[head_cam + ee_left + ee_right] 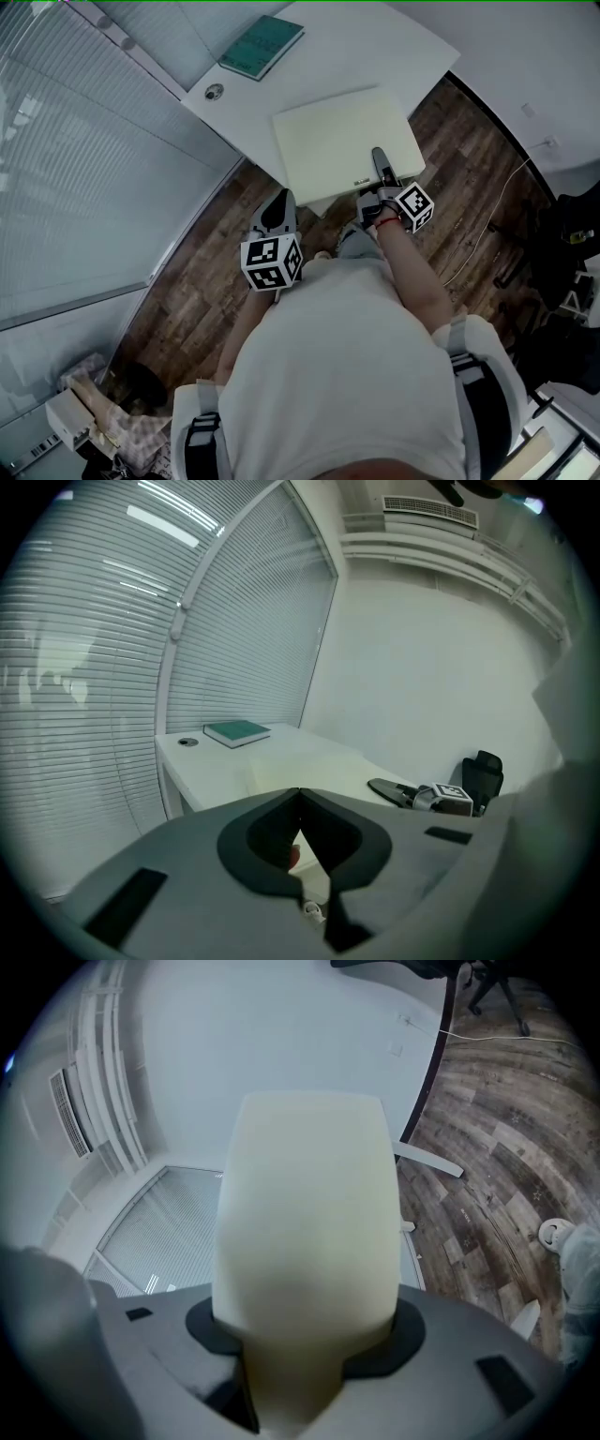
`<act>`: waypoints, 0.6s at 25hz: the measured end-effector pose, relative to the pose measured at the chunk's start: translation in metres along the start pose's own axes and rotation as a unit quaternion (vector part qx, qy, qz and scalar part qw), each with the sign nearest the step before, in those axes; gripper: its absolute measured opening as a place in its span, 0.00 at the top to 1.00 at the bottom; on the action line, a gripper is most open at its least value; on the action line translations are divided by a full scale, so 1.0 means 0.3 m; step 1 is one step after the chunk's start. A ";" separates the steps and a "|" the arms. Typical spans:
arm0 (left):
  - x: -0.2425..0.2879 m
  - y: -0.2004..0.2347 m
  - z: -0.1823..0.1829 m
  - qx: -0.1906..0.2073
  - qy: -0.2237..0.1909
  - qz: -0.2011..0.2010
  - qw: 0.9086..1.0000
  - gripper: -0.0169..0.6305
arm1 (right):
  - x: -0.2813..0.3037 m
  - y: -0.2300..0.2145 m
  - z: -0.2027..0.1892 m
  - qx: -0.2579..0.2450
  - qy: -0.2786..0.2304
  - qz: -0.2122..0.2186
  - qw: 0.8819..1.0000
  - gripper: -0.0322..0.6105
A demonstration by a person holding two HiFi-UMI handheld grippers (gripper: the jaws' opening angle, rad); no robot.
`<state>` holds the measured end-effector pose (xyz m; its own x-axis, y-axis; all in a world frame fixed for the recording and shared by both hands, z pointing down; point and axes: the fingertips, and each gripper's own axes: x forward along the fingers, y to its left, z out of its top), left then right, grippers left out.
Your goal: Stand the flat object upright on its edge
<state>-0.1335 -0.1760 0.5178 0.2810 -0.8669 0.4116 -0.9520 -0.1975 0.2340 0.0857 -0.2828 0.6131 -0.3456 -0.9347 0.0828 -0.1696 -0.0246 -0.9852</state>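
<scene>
We logged a dark plank floor (450,187) under the person, with a thin cable (497,202) trailing across it at the right. Past that stood a white desk (375,47), its left side against glass hung with blinds (75,169). Behind the desk was a plain white wall (422,667), with a vent (431,508) high up on it.

On the desk, the cream board (342,141) lay flat at the near edge. Its near right side seemed to reach just past the desk edge. Well beyond it, at the far left corner, lay a green book (262,45), with a round grommet (215,91) just nearer than the book.

The left claw (280,204) was held low and off the desk, near its front edge and left of the board. Its tips met, with nothing between them.

The right claw (379,157) sat at the board's near right edge, rolled onto its side. The board filled its own view and ran straight between the jaws. We read the jaws as partly closed and clamped on the board, one on each face. The board was not yet upright.
</scene>
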 end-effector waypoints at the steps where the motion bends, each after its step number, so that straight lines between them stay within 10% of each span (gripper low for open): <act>1: -0.003 0.002 0.000 -0.001 -0.001 -0.001 1.000 0.95 | -0.001 0.009 0.001 -0.002 0.000 0.002 1.000 0.55; 15: -0.043 0.022 0.001 -0.019 -0.009 -0.010 1.000 0.95 | -0.005 0.245 0.049 -0.082 -0.017 0.028 0.996 0.55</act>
<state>-0.1434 -0.1663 0.5136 0.2972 -0.8713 0.3905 -0.9407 -0.1971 0.2762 0.0873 -0.2883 0.5383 -0.3268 -0.9449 0.0209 -0.3006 0.0829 -0.9501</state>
